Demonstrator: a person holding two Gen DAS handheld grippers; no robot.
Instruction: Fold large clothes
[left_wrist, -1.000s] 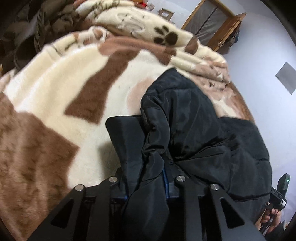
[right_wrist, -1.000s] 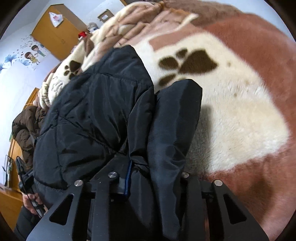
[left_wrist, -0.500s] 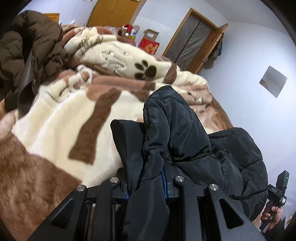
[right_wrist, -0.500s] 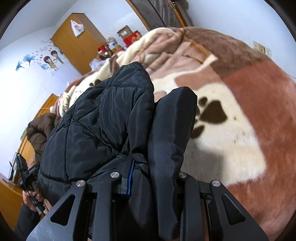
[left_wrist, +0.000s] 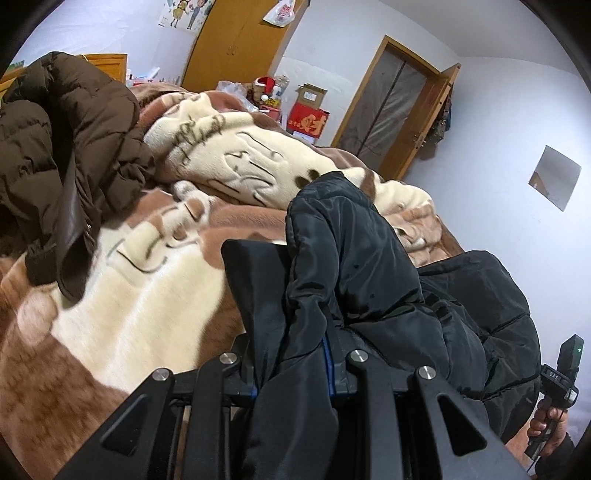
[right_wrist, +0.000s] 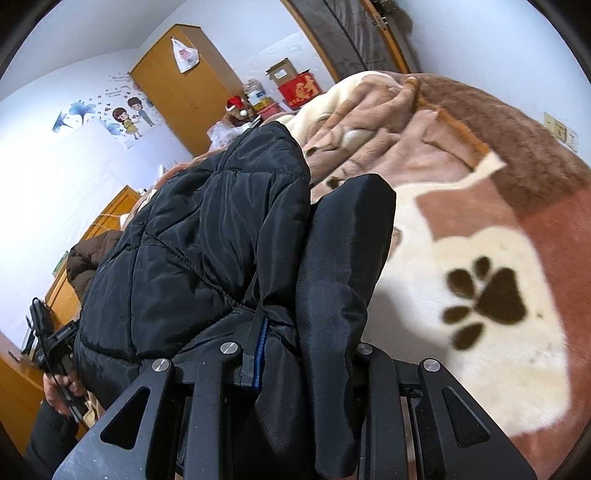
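Above paw-print blanket (right_wrist: 480, 229), both claws, left (left_wrist: 295, 354) and right (right_wrist: 295, 343), clench black jacket (left_wrist: 354, 258).

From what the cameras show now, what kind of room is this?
Most likely a bedroom at home: a bed under a paw-print fleece blanket, a wooden wardrobe, and a cartoon couple sticker on the wall.

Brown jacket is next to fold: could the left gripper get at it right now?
Probably not: the left gripper is shut on the black jacket. The brown jacket lies uncovered on the blanket, away from it.
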